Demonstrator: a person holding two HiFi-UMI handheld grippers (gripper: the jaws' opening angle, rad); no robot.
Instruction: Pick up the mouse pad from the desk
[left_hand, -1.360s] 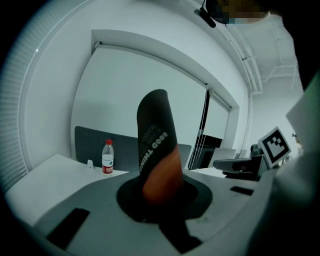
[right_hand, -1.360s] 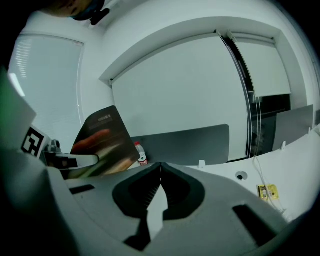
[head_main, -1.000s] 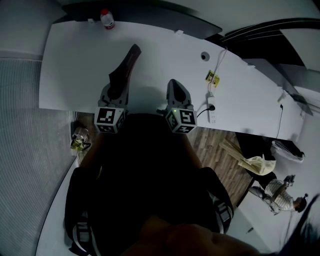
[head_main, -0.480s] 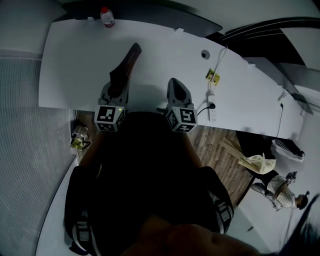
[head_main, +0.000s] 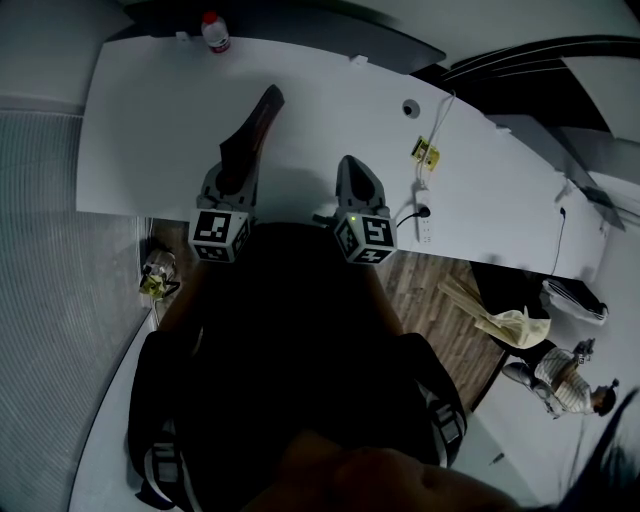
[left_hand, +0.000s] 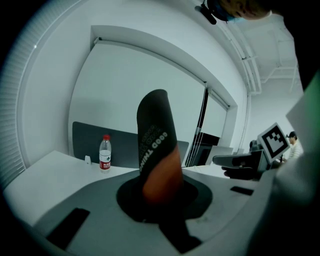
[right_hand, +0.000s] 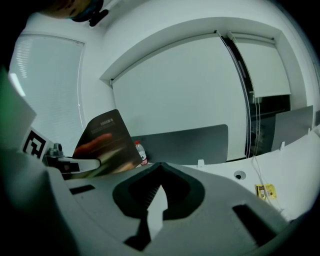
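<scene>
The left gripper clamps the dark flexible mouse pad, which stands up ahead of its jaws, apparently clear of the white desk; the right gripper beside it is closed and empty; I judge a firm, steady grip is needed so the pad does not slip.

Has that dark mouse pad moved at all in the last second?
No. The mouse pad, pinched in the left claw, keeps its spot below the water bottle.
</scene>
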